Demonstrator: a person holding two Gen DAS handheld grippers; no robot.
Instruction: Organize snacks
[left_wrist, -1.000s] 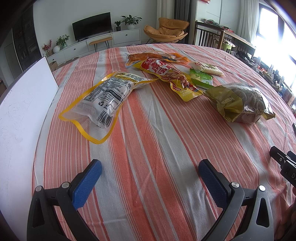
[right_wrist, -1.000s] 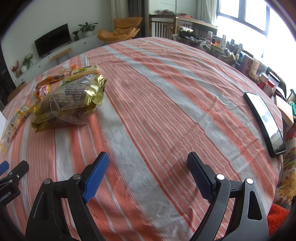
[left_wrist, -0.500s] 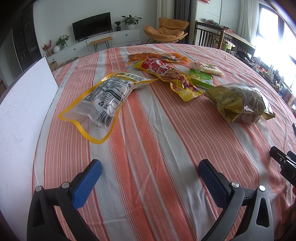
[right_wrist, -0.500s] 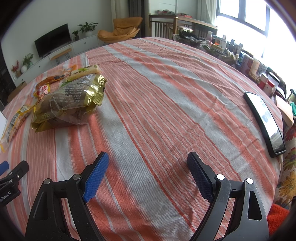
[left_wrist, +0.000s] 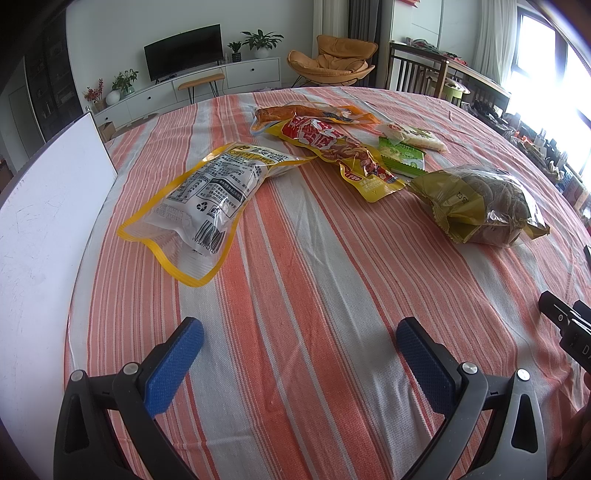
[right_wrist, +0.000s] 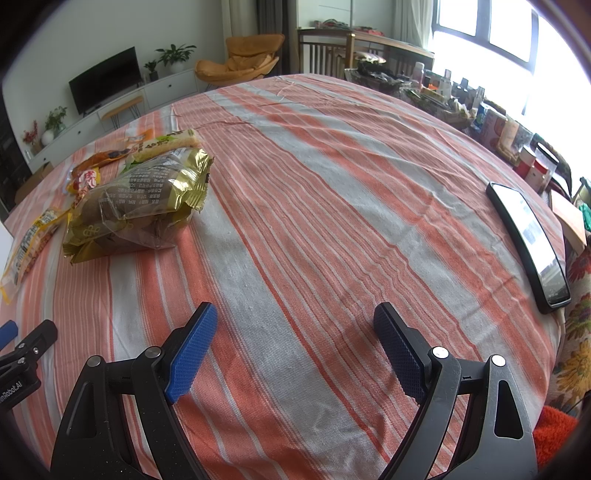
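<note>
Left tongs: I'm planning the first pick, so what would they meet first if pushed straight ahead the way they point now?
Probably bare orange-and-white striped tablecloth first. Straight ahead of the open left tongs no packet lies close; farther along that line sits the red-and-yellow snack packet, though fisheye depth is uncertain.

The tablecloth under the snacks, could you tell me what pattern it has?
The tablecloth has orange, grey and white stripes, clearest in the right wrist view.

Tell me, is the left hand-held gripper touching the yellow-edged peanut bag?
Apart. The left wrist view shows striped cloth between the open left hand-held gripper and the peanut bag.
</note>
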